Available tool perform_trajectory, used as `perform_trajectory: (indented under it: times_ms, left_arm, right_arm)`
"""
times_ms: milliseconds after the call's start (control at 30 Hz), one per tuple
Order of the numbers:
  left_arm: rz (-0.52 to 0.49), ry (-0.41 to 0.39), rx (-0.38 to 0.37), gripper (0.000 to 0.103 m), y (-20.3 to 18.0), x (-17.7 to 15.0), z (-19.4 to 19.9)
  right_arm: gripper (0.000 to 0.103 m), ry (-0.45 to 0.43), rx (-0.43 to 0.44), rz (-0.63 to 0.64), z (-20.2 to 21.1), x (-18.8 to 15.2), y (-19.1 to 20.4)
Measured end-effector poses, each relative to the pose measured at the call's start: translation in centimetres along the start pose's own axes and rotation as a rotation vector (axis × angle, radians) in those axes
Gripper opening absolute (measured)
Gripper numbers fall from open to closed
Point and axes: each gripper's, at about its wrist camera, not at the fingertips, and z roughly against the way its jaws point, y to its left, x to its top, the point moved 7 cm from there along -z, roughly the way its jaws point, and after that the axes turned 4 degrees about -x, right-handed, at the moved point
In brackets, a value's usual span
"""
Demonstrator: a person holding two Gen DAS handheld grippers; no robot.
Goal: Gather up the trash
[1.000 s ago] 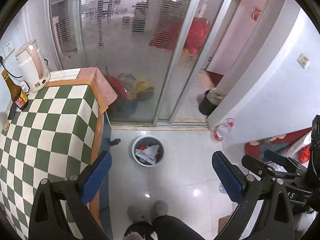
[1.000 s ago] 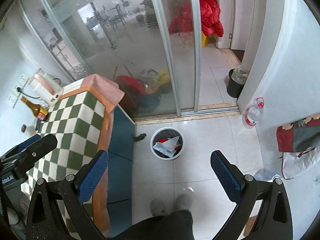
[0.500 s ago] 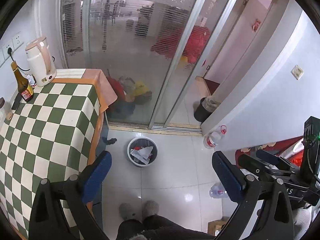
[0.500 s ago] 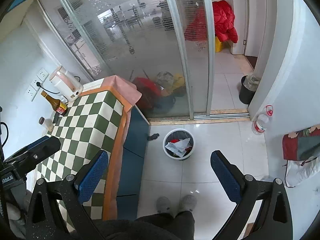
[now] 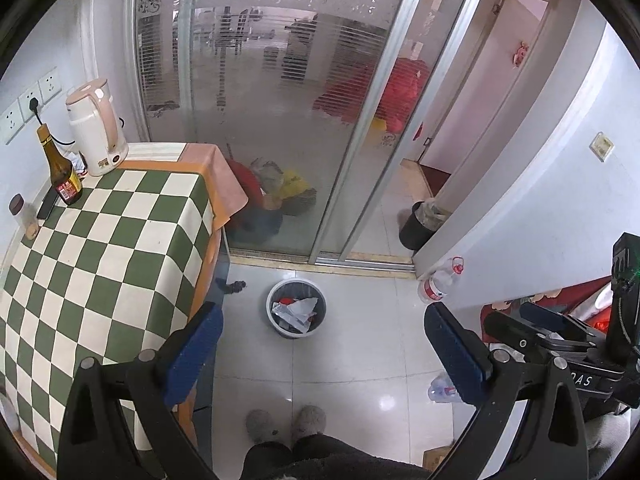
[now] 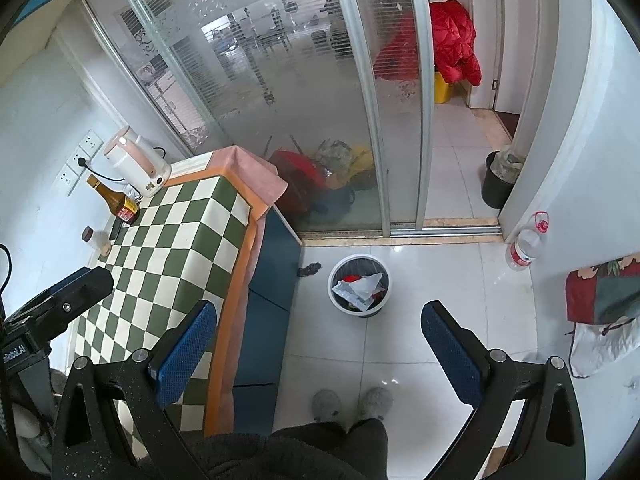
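A small white waste bin (image 5: 296, 309) (image 6: 359, 290) stands on the tiled floor beside the table, holding crumpled white and red trash. My left gripper (image 5: 322, 336) is open and empty, held high above the floor. My right gripper (image 6: 318, 332) is likewise open and empty, well above the bin. A crushed clear plastic bottle (image 5: 442, 388) lies on the floor at the right, partly hidden behind my left gripper's right finger. A small dark scrap (image 5: 235, 287) (image 6: 310, 268) lies on the floor near the table corner.
A checkered table (image 5: 100, 248) (image 6: 176, 248) carries a kettle (image 5: 96, 128), a brown bottle (image 5: 60, 172) and a small jar (image 5: 24, 216). Glass sliding doors (image 5: 260, 100) stand behind. A water bottle (image 5: 438, 286) and a black bin (image 5: 420, 224) sit by the wall. A person's slippered feet (image 5: 286, 426) are below.
Both grippers have risen and drawn back, so the table and bin look smaller and more of the table's left side shows. Both stay open and empty.
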Motion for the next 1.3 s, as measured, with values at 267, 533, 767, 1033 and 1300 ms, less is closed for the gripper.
perform_trajectory:
  times_ms: [267,533,767,1033,1300]
  left_arm:
    - [-0.006,0.036,0.015,0.103,-0.2,-0.7,-0.2]
    - [-0.002,0.06,0.032,0.103,-0.1,-1.5,0.1]
    - [-0.001,0.072,0.042,0.103,0.1,-2.0,0.1]
    - [-0.017,0.083,0.041,0.103,-0.3,-2.2,0.1]
    - [-0.014,0.091,0.032,0.103,-0.4,-2.3,0.0]
  right_arm:
    - [0.103,0.017,0.015,0.015,-0.3,0.3,-0.6]
    - [0.103,0.04,0.026,0.032,-0.6,-0.1,-0.7]
    - [0.103,0.062,0.034,0.036,-1.0,-0.4,-0.8]
    - [0.103,0.073,0.044,0.033,-1.0,-0.9,-0.9]
    - [0.103,0.078,0.051,0.031,-1.0,-1.0,-1.0]
